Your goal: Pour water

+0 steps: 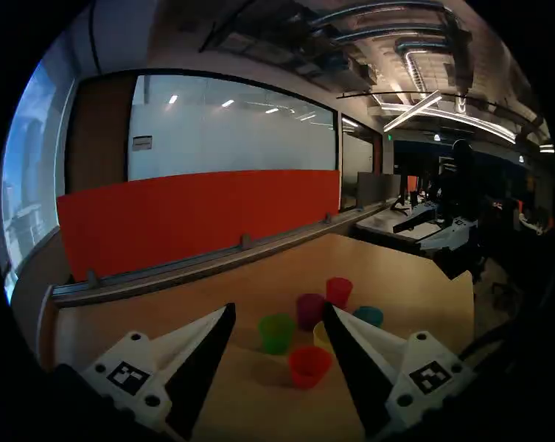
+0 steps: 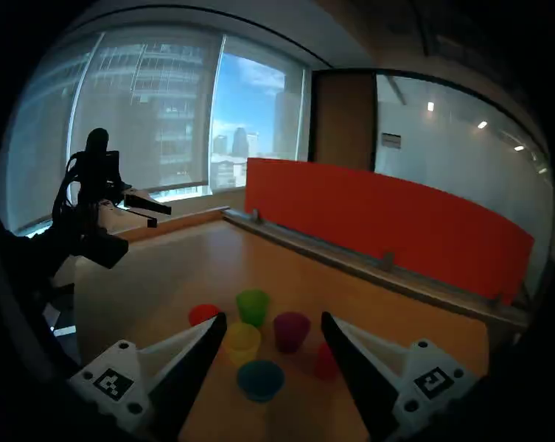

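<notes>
Currently both grippers hang empty over the light wooden table [image 1: 395, 272], jaws spread wide, nothing between the fingers.

Left gripper [image 1: 278, 309], left to right ahead of its jaws:
- A green translucent plastic cup [image 1: 276, 331] sits just beyond the tips, nearer the left finger.
- An orange-red plastic cup [image 1: 309, 366] is closest, low in the gap between the fingers.
- A purple plastic cup [image 1: 310, 309] stands behind it.
- A yellow plastic cup [image 1: 320, 335] is half hidden by the right finger.
- A red plastic cup [image 1: 339, 291] is farthest out.
- A teal plastic cup [image 1: 368, 315] lies past the right fingertip, outside the gap.

Right gripper [image 2: 272, 318] faces the same cluster from another side. The orange-red one is outside its left fingertip, with yellow and green just inside it. Teal is closest in the gap, purple is dead ahead, and red is tucked against the right finger.

All six cups stand upright, long axis vertical, near one another. A grasp probably wants a level approach with a finger on either side of a cup wall. Water is not discernible in any cup. Judging by the gaps, orange-red suits the left hand and teal the right.
</notes>
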`<action>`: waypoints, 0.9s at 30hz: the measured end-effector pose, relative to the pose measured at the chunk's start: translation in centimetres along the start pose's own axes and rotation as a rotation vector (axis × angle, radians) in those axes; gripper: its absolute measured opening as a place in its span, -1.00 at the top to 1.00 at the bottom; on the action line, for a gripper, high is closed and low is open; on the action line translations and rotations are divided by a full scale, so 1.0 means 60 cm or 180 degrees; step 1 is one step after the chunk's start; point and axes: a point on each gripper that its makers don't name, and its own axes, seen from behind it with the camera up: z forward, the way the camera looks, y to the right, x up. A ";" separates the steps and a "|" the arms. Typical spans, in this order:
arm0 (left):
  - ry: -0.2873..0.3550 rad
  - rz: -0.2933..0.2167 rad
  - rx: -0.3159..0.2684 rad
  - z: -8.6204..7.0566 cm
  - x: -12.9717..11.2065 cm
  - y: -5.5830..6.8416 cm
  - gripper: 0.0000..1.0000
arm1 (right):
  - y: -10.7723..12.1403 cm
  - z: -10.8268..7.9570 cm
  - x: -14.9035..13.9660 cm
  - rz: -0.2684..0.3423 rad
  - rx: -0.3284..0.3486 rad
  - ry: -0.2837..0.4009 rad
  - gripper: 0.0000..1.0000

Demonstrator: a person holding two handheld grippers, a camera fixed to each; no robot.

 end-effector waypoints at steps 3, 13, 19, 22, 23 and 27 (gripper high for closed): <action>-0.0050 0.0011 -0.0015 0.004 -0.009 0.002 -0.73 | 0.000 0.001 -0.012 0.0008 0.0016 -0.0041 -0.99; -0.0222 0.0041 -0.0019 0.022 -0.046 0.004 -0.73 | -0.001 0.011 -0.056 0.0041 0.0066 -0.0206 -0.99; -0.0364 0.0064 -0.0017 0.034 -0.075 0.003 -0.73 | -0.003 0.020 -0.083 0.0041 0.0103 -0.0303 -0.99; -0.0432 0.0090 -0.0006 0.040 -0.090 0.001 -0.73 | -0.005 0.025 -0.096 0.0039 0.0124 -0.0340 -0.99; -0.0453 0.0100 -0.0001 0.042 -0.094 0.001 -0.73 | -0.006 0.027 -0.100 0.0038 0.0131 -0.0351 -0.99; -0.0513 0.0138 0.0014 0.049 -0.108 -0.003 -0.73 | -0.007 0.034 -0.113 0.0036 0.0150 -0.0387 -0.99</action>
